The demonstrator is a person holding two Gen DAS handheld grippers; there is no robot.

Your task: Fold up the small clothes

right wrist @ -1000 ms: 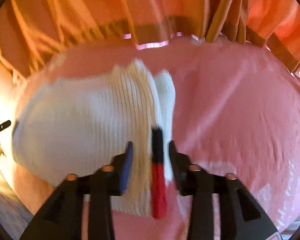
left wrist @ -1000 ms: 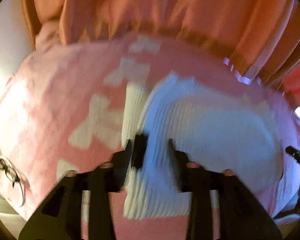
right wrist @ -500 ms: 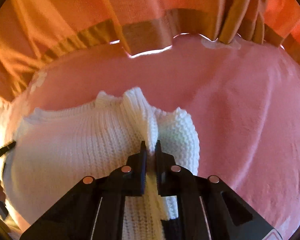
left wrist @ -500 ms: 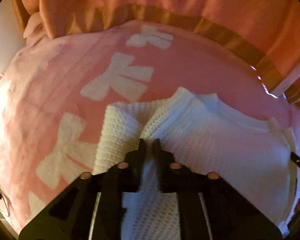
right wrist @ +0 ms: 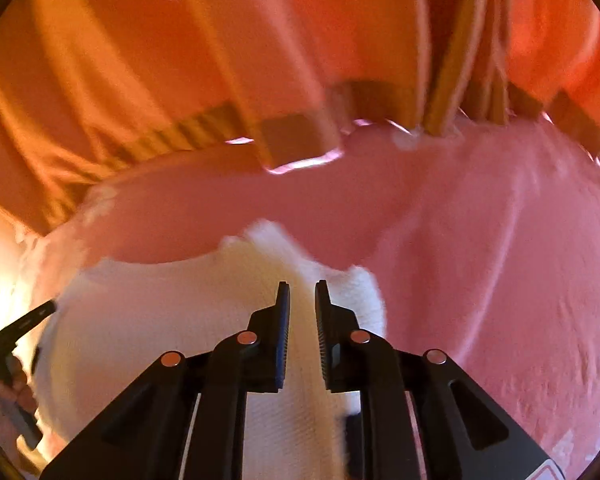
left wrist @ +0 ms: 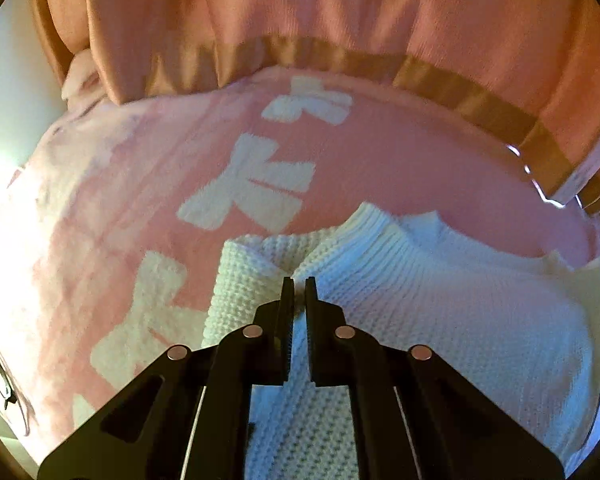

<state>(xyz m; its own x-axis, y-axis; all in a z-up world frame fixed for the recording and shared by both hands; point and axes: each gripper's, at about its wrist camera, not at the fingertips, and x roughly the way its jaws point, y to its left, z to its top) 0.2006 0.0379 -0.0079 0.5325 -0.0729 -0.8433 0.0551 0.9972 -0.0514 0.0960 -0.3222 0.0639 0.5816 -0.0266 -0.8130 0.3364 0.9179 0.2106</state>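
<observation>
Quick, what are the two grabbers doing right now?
Left gripper: shut on the white knit top.
Right gripper: jaws just opened a little, knit fabric between them; grip unclear.

We see a soft pink fleece blanket (left wrist: 380, 168) spread wide across the surface, with large white bow-shaped patterns (left wrist: 256, 192) running in a line along its left part. In the right wrist view the same blanket (right wrist: 500, 260) shows plain pink, lightly creased. Behind it hangs an orange curtain (left wrist: 340, 8) in loose vertical folds, with a darker tan band (left wrist: 460, 88) near its lower hem; we see that curtain again (right wrist: 180, 60), blurred. A pale wall (left wrist: 12, 92) shows at far left. At the lower left edge lies a small dark wiry object (left wrist: 0, 380); we cannot tell what it is.
</observation>
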